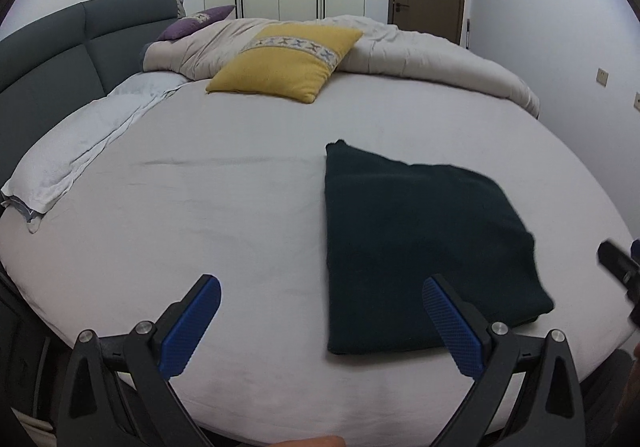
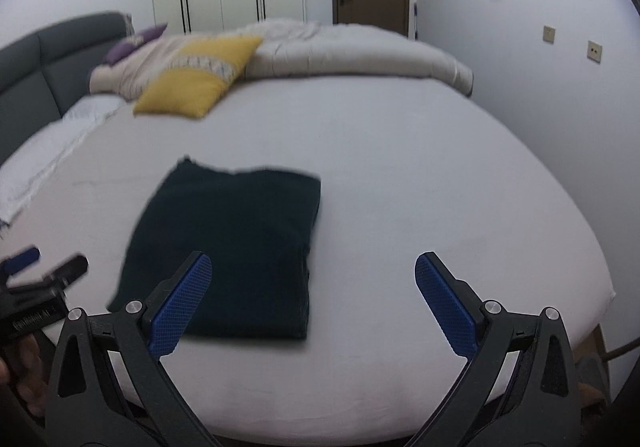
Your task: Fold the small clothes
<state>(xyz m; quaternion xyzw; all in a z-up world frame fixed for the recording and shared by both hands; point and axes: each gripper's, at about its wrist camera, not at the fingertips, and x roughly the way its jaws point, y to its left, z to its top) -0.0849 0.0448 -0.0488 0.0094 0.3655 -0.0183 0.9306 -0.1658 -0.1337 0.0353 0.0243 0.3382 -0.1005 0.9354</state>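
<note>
A dark green garment (image 1: 420, 243) lies folded into a flat rectangle on the white bed sheet (image 1: 200, 215), near the bed's front edge. My left gripper (image 1: 322, 285) hovers open above the sheet, its right finger over the garment's near left part, nothing between its blue pads. In the right wrist view the same garment (image 2: 232, 247) lies left of centre. My right gripper (image 2: 312, 263) stands wide open, its left finger over the garment's near edge, its right finger over bare sheet (image 2: 440, 187). Each gripper shows at the other view's edge.
A yellow cushion (image 1: 288, 61) and a purple pillow (image 1: 196, 21) lie at the far side with a bunched beige duvet (image 1: 420, 55). A white pillow (image 1: 88, 143) sits at the left by the grey headboard (image 1: 48, 59). Wardrobes and a door stand behind.
</note>
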